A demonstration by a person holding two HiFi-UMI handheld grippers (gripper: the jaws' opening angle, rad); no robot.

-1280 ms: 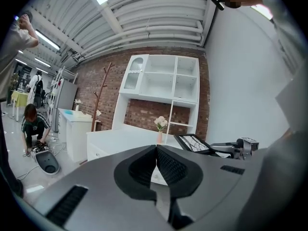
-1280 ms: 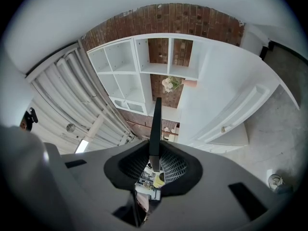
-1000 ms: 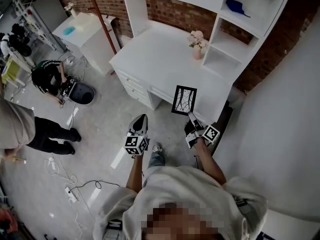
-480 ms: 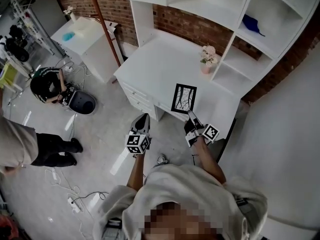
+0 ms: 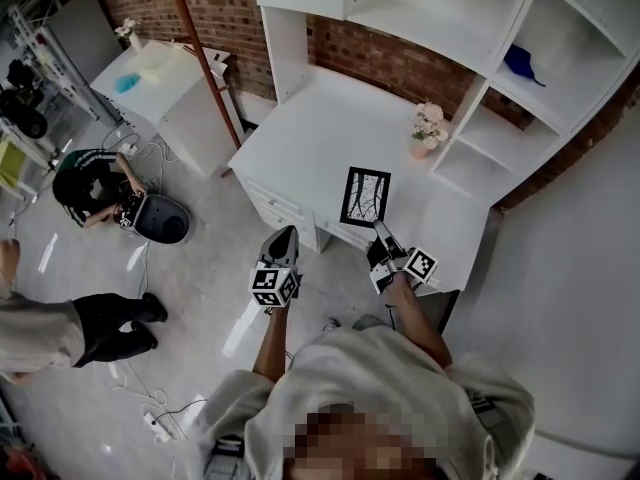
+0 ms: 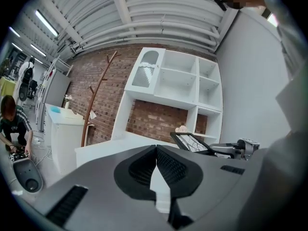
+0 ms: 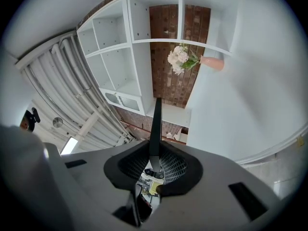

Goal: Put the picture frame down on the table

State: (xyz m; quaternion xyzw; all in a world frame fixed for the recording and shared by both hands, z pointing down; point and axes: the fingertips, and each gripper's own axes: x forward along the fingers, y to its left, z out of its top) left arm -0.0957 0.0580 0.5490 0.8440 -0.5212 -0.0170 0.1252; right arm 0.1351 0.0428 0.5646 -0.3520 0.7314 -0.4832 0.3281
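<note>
A black picture frame (image 5: 365, 197) with a line drawing hangs over the front edge of the white desk (image 5: 310, 138), above its top. My right gripper (image 5: 381, 230) is shut on the frame's lower edge. In the right gripper view the frame (image 7: 155, 124) shows edge-on as a thin dark bar between the jaws. My left gripper (image 5: 282, 239) stays to the left of the desk, over the floor, shut with nothing in it. In the left gripper view the frame (image 6: 191, 142) appears at the right, with the desk (image 6: 103, 148) ahead.
A pink vase of flowers (image 5: 427, 128) stands at the desk's back right, under white shelves (image 5: 480, 28). A white cabinet (image 5: 165, 83) and a wooden coat stand (image 5: 205, 63) are to the left. A crouching person (image 5: 90, 183) and a standing person (image 5: 60, 323) are on the floor at left.
I have walked toward the desk with both grippers; the frame, before over the floor, now hangs over the desk's front edge. The grip on it is unchanged.
</note>
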